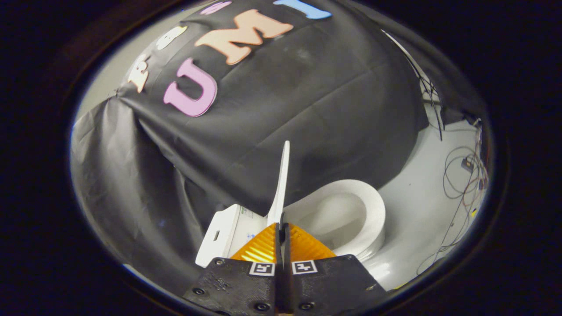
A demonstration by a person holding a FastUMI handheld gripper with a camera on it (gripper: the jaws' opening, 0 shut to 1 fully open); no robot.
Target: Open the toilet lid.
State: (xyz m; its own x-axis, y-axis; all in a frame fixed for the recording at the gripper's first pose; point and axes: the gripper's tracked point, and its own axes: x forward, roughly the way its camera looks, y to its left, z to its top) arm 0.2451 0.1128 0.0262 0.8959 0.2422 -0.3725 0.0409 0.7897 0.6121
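The gripper (281,226) is clamped nearly closed on the lid's (282,180) edge. The lid is held upright, edge-on, beside the toilet bowl (351,215), with the tank (228,232) on the lid's other side.

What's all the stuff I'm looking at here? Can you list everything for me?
toilet lid: one, white, raised upright and seen edge-on, rising from between the fingertips
toilet seat: one, white, lying down around the open bowl, beyond the fingers beside the lid
toilet tank: one, white, on the other side of the lid from the seat
black cloth: one, black, hanging behind the toilet as the booth's wall
floor: one, pale grey, beside the seat
cables: several, thin and dark, looped on the floor past the seat
gripper: one, fingers closed together on the lid's lower edge, both pressing on it
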